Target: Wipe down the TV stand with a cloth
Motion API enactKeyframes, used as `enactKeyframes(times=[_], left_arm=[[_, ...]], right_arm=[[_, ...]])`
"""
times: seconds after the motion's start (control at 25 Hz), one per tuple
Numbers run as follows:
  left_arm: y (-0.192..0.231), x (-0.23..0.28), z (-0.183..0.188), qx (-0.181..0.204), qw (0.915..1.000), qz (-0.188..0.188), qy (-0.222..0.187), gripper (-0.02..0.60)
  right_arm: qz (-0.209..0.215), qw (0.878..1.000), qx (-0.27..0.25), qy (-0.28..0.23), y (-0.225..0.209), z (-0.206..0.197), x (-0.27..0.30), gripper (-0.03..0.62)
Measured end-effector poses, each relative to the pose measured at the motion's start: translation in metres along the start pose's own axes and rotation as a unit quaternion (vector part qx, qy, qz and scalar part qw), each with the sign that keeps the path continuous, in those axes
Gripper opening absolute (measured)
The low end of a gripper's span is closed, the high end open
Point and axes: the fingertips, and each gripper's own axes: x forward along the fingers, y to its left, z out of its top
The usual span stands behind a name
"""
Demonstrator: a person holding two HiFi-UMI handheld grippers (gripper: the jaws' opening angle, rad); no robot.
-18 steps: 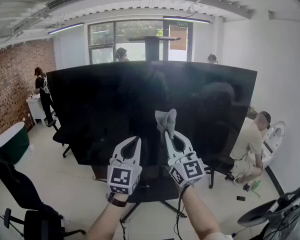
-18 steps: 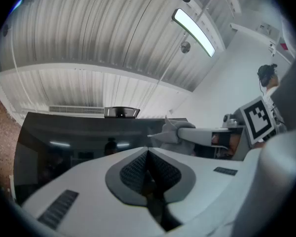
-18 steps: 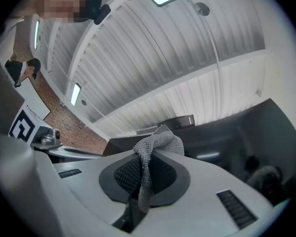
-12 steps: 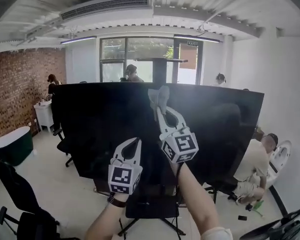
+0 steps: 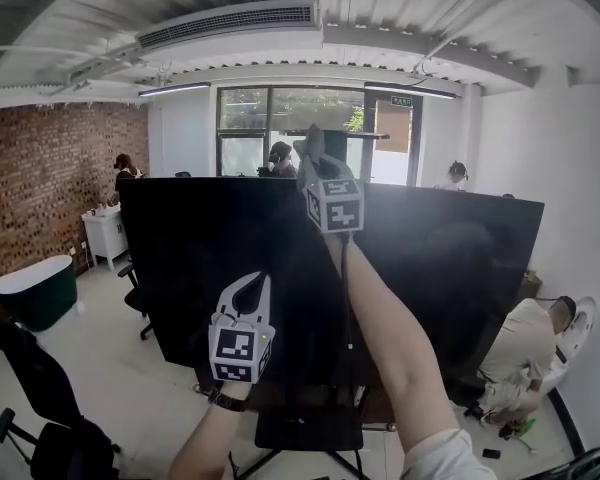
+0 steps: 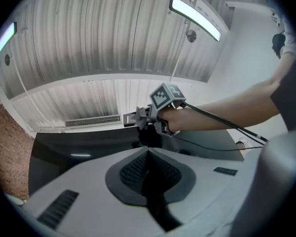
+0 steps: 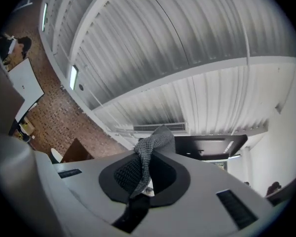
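The left gripper [image 5: 259,278] and right gripper [image 5: 313,156] are cased in pale grey with black-and-white square markers, and a black cable [image 5: 346,298], dark wristband [image 5: 224,400] and white sleeve [image 5: 446,458] are seen.

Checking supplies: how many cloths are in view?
1: a grey cloth pinched in the right claw, at the top edge of the TV. Others may be hidden behind it.

**Hidden and cropped regions**

The TV screen [image 5: 230,258] conceals most of the TV stand [image 5: 302,430]. Only the stand's dark base shows below the screen's lower edge, and the picture's bottom edge cuts its legs. From the head view, the right gripper [image 5: 314,156] masks nearly all of the cloth [image 7: 149,154]. A person [image 5: 279,155] beyond the screen's top edge shows only the head.
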Motion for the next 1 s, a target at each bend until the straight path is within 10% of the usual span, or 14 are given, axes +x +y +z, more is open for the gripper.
enactKeyframes(times=[0.44,0.68,1.0], left_arm=[[-0.001,-0.01,-0.038,-0.03,0.9993,-0.02,0.012,0.018],[-0.041,-0.017,-0.079,-0.057,0.997,-0.033,0.042,0.018],[-0.071,-0.12,-0.31,-0.049,0.9935,-0.045,0.092,0.018]], right_arm=[[-0.145,0.989,-0.001,-0.032,-0.147,0.003,-0.121,0.023],[-0.063,0.998,0.016,-0.026,-0.045,-0.072,-0.199,0.025],[-0.018,0.996,0.072,0.04,0.175,-0.357,-0.301,0.025]])
